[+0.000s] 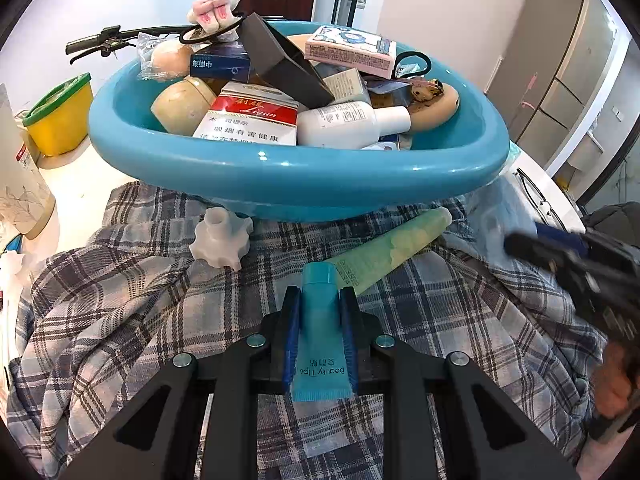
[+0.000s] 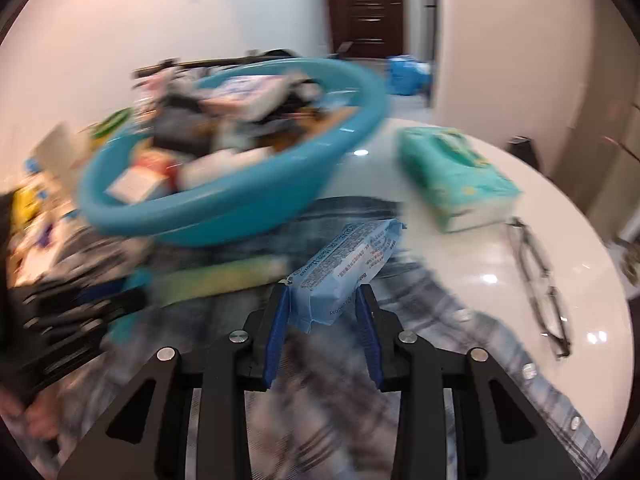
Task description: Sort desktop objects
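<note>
Your blue basin (image 1: 296, 184) is heaped with boxes, bottles and a cigarette pack (image 1: 252, 120). Your left gripper (image 1: 320, 300) clamps a teal tube (image 1: 322, 336), cap toward the basin, lengthwise along the fingers. Your right gripper (image 2: 324, 300) pinches a blue wipes packet (image 2: 344, 268) angled up-right, above the plaid shirt (image 1: 120, 300).

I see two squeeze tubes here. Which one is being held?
The teal tube, clamped between the left tongs. The pale green tube lies loose on the plaid cloth.

Basin (image 1: 296, 176) w/ items sits on shirt (image 1: 120, 300); tube (image 1: 394, 248) & knob (image 1: 222, 240) just before it.
</note>
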Available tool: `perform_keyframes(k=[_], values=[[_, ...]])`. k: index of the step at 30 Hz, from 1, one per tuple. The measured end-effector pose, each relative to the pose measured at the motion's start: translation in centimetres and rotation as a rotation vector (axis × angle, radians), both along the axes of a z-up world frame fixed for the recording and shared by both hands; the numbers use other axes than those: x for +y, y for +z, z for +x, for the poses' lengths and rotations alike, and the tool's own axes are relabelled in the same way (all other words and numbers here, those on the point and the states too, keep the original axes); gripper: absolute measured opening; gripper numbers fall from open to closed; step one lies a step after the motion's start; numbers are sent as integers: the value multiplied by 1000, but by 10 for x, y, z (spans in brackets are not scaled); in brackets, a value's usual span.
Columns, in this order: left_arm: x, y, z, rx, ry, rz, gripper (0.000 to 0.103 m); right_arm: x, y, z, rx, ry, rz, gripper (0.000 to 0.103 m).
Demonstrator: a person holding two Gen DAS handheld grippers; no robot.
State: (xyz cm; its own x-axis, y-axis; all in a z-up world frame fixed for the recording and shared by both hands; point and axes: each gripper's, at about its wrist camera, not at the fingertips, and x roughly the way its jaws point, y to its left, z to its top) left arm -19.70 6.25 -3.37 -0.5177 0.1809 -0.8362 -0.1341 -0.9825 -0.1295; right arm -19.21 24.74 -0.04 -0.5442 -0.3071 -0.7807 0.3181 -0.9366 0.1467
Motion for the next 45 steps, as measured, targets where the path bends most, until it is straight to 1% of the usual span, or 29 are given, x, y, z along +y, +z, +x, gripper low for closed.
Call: perform_keyframes(k=[2,4,7,9,11,12,13,16,19,22,26,27,28,30,32,34,37,38,39,41,42,43,45], values=[[0,2,0,5,2,1,21,-7,5,13,-22,78,-39,33],[-2,5,0,11,1,3,21,-17,3,15,-21,137,-29,33],[1,6,1,16,-6,4,21,-27,0,23,22,137,59,34],[3,4,3,15,-9,4,21,-28,-4,22,28,120,99,35],[-5,8,7,13,-13,5,21,-28,-7,20,24,101,104,48],[1,4,8,13,-14,5,21,-26,-8,19,31,89,106,61],[2,4,8,12,-16,6,21,-25,-8,18,49,73,116,67],[2,5,9,14,-17,7,21,-24,-10,19,107,33,164,71],[-1,6,10,20,-14,5,21,-26,-15,13,108,7,147,71],[-1,6,10,21,-14,6,21,-30,-25,7,74,15,117,72],[-1,6,10,22,-16,7,21,-34,-36,3,73,11,167,72],[0,6,10,21,-16,7,21,-33,-37,2,70,13,161,71],[0,6,10,20,-17,7,21,-32,-37,1,65,15,150,63],[1,6,10,18,-18,7,21,-28,-35,0,49,25,118,62],[1,6,10,19,-18,7,21,-26,-31,1,47,53,99,60],[1,6,10,21,-18,8,21,-27,-25,5,45,108,83,58],[2,8,11,28,-17,9,21,-27,-19,9,-12,207,-6,57],[3,8,11,31,-19,11,21,-28,-20,10,-21,224,-8,56],[4,8,11,32,-24,12,21,-31,-21,12,-21,242,7,56],[6,8,12,31,-35,12,21,-40,-26,17,-5,281,73,57],[8,7,12,29,-40,10,21,-43,-27,19,7,274,102,60],[9,7,13,28,-44,7,21,-46,-28,21,15,258,124,67],[11,6,14,23,-48,6,21,-46,-28,22,32,223,149,69]])
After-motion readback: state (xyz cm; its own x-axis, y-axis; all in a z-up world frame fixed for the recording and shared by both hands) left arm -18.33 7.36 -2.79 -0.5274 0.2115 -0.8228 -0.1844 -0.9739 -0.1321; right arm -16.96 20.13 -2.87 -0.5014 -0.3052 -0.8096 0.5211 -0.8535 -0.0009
